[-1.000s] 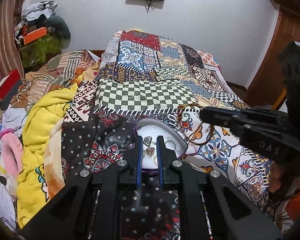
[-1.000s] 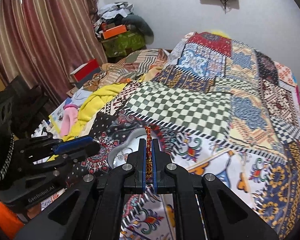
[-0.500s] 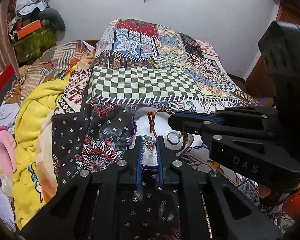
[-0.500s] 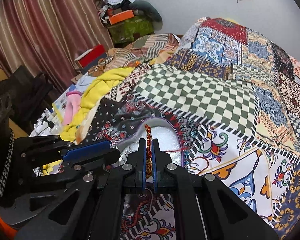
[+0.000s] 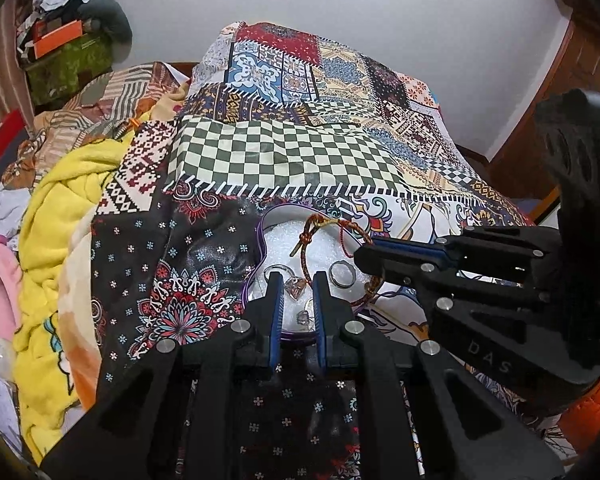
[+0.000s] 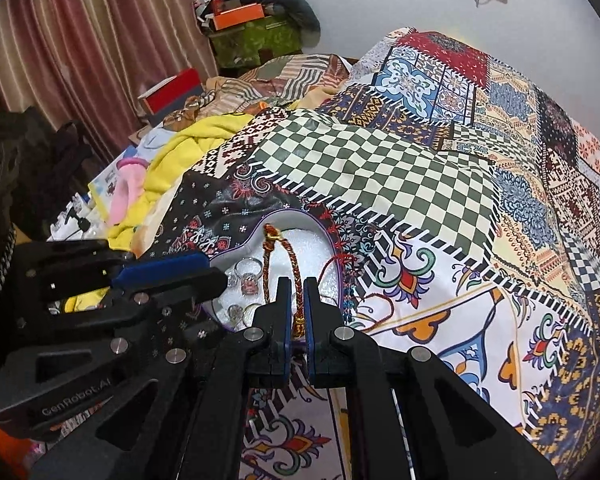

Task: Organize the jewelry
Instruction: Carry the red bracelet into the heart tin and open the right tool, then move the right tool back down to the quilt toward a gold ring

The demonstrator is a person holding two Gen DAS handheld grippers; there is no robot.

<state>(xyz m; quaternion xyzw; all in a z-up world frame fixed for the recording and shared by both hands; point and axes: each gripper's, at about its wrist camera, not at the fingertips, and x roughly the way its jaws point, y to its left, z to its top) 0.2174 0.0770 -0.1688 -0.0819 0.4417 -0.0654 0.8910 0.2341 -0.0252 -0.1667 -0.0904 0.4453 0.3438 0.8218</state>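
A heart-shaped tray (image 5: 261, 240) with a purple rim and white foam lies on the patterned bedspread. It holds silver rings (image 5: 342, 274) and a small pendant (image 5: 294, 286). A braided red-brown bracelet (image 5: 306, 240) is draped across the foam, its knot toward the far side. My right gripper (image 6: 297, 285) is shut on the near end of the bracelet (image 6: 290, 258), just over the tray's (image 6: 300, 216) right edge. My left gripper (image 5: 297, 280) hovers open over the tray's near lobe with the pendant between its fingers, untouched. Each gripper shows in the other's view: right (image 5: 366, 254), left (image 6: 212, 272).
The patchwork bedspread (image 5: 284, 156) covers the bed. A yellow blanket (image 5: 56, 208) and pink item (image 5: 0, 280) are heaped on the left. Boxes and clothes (image 5: 60, 40) are stacked by the far left wall, with curtains (image 6: 80, 40) beside them. A wooden door (image 5: 580, 80) stands right.
My right gripper has carried the bracelet left and down, so it now rests on the tray's foam. My left gripper has stayed open over the tray, now a little closer to it.
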